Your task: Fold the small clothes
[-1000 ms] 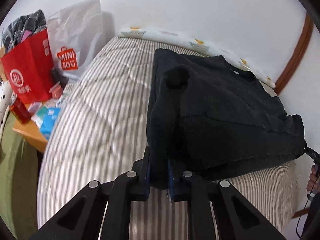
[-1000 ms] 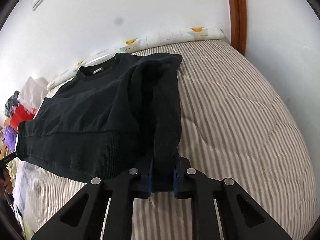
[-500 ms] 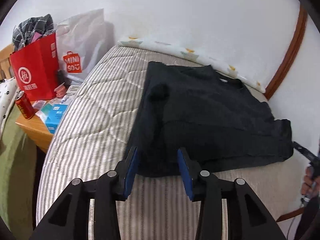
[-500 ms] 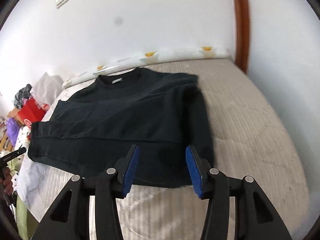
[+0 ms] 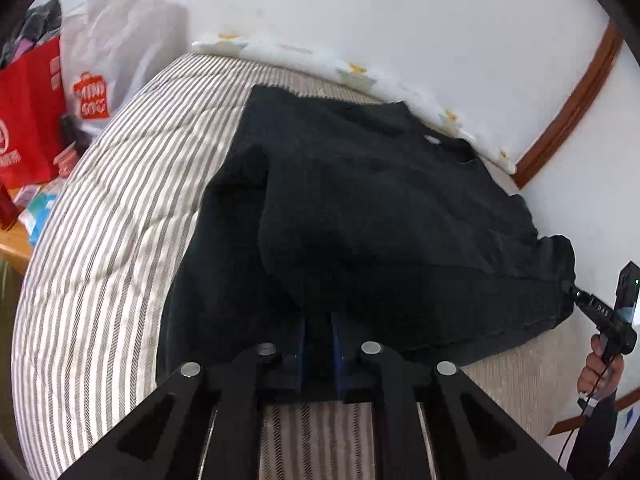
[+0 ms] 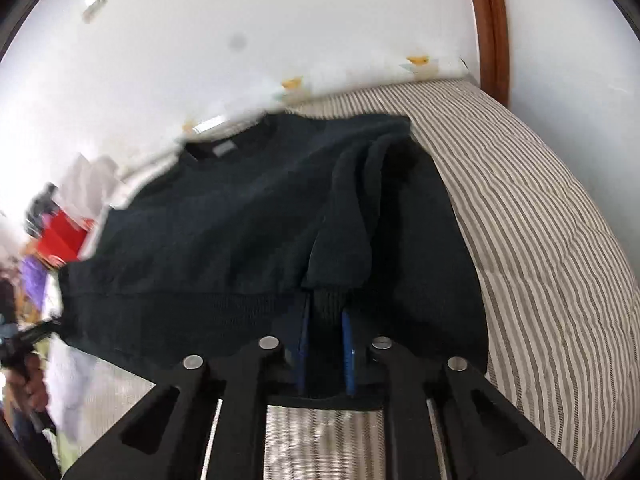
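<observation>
Black sweater (image 5: 372,216) lies on the striped bed (image 5: 120,216), neck toward the wall, sleeves folded in over the body. Left gripper (image 5: 319,344) clenched on the hem at its near corner, fabric pinched between the 2 blue pads. Right gripper (image 6: 325,348) likewise clamped on ribbed hem. Red bag (image 5: 28,116) and white bag (image 5: 112,56) beside the bed

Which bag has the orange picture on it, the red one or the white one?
The white plastic bag leaning against the wall has the orange shopping-bag picture. The red paper bag beside it carries only white markings.
</observation>
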